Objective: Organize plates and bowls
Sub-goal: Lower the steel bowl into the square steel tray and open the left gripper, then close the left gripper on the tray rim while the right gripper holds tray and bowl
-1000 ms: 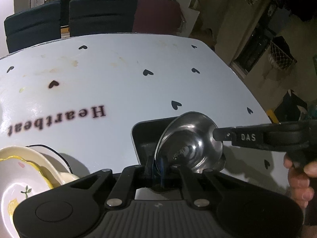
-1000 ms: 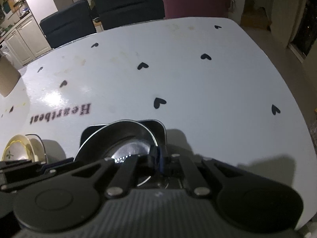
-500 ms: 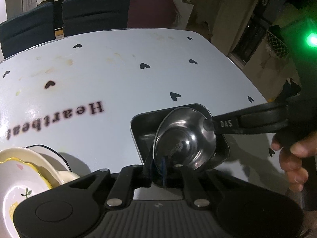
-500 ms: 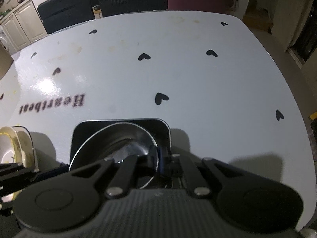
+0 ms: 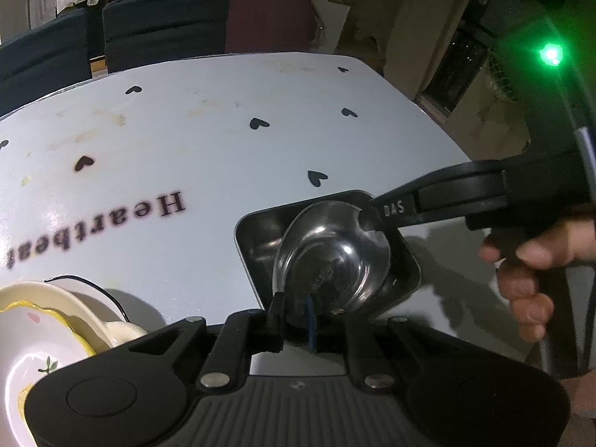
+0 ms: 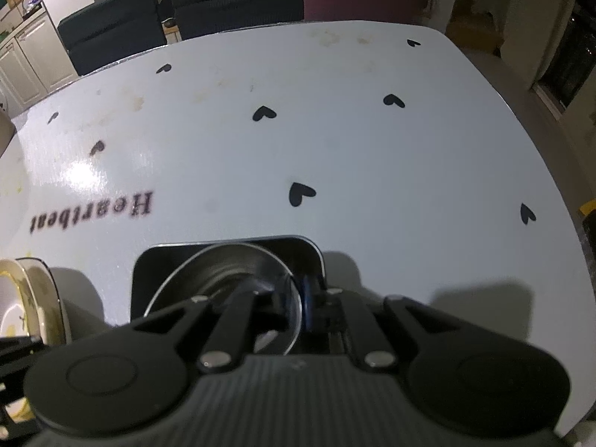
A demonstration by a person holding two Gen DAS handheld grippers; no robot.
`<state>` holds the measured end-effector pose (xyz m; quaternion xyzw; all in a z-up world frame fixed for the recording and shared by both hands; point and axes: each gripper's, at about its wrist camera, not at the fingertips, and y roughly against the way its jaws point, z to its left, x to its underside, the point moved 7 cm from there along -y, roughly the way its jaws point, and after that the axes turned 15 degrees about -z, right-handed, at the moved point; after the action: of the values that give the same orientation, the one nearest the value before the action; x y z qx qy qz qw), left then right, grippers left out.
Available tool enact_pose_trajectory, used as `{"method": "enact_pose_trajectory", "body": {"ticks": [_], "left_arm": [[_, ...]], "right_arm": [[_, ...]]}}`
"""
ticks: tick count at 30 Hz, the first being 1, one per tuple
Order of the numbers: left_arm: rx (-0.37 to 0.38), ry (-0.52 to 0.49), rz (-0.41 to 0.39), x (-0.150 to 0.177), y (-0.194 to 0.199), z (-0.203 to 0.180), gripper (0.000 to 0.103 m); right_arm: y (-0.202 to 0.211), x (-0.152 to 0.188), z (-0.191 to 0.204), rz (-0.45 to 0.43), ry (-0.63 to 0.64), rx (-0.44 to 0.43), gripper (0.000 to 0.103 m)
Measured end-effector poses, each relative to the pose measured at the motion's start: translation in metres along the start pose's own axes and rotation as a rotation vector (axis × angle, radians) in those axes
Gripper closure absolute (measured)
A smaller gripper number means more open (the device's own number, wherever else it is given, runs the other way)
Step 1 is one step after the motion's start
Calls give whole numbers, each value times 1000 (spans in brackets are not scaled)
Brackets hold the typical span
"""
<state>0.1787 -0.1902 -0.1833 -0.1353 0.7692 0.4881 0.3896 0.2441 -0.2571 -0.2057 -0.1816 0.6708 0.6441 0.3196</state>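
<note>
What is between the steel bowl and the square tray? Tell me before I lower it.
Nothing visible. The bowl, tilted and pinched at its rim by the left gripper and right gripper, is right over the tray, whose visible floor is bare.

Steel bowl in square tray — stacked plates left of it.

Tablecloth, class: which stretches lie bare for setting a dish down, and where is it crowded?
Bare tablecloth runs from the square tray to the far chairs. The near edge is crowded: steel bowl tilted in the tray, ceramic bowls, both grippers.
</note>
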Motion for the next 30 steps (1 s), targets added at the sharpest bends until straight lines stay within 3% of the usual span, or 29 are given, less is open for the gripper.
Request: {"method": "enact_pose_trajectory", "body": {"ticks": [6,10,18,30], "left_arm": [[14,26,-24,-6,10,5,89],[4,36,-56,-13,17,12,75],[-80,74,-87,-21,16,35,51],[-109,54,-65,-23,4,35,52]], "right_arm": [[2,-2,1,-9,0,-18,91],[13,-8,-1,-39,-18,-43,82],[25,-6,-18,-51,2,-48,82],[15,8,-18,9,99,-71,90]]}}
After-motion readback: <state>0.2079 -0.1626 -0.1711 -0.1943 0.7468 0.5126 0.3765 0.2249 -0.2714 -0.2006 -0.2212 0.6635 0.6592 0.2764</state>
